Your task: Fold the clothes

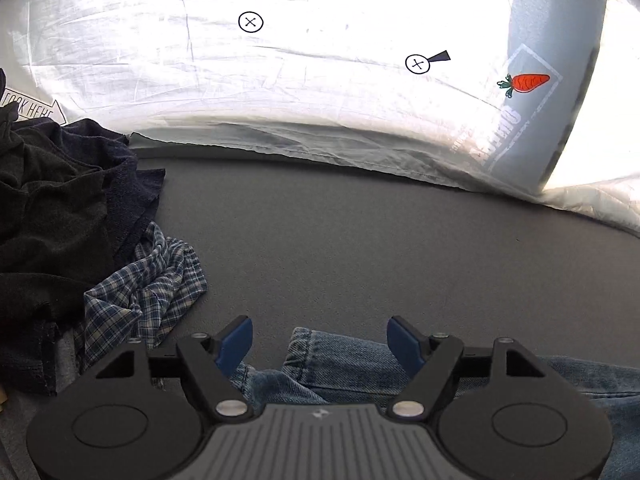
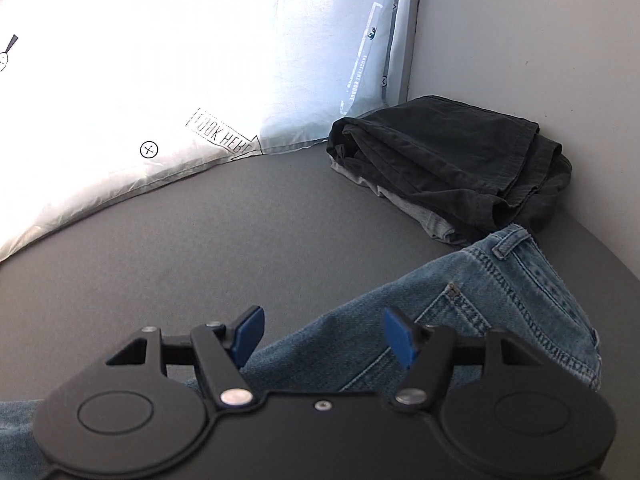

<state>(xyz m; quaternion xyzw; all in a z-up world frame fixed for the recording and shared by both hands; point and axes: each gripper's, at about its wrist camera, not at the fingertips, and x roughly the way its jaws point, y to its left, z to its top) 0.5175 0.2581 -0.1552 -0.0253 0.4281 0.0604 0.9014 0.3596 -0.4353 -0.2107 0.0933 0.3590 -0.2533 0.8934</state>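
Observation:
Blue jeans [image 1: 344,364] lie on the grey surface [image 1: 360,240], a hem end showing just under my left gripper [image 1: 320,340]. That gripper stands open above the hem, its blue pads [image 1: 236,344] apart and touching nothing. In the right wrist view the jeans' waist end [image 2: 500,292] with belt loop and pocket stitching lies flat. My right gripper [image 2: 324,336] is open over the denim, with no cloth pinched between its fingers [image 2: 398,338].
A heap of dark clothes [image 1: 52,200] and a plaid shirt [image 1: 156,284] lies at the left. A stack of folded dark garments [image 2: 452,168] sits in the far right corner by the wall [image 2: 520,40]. A white printed sheet [image 1: 280,60] hangs behind.

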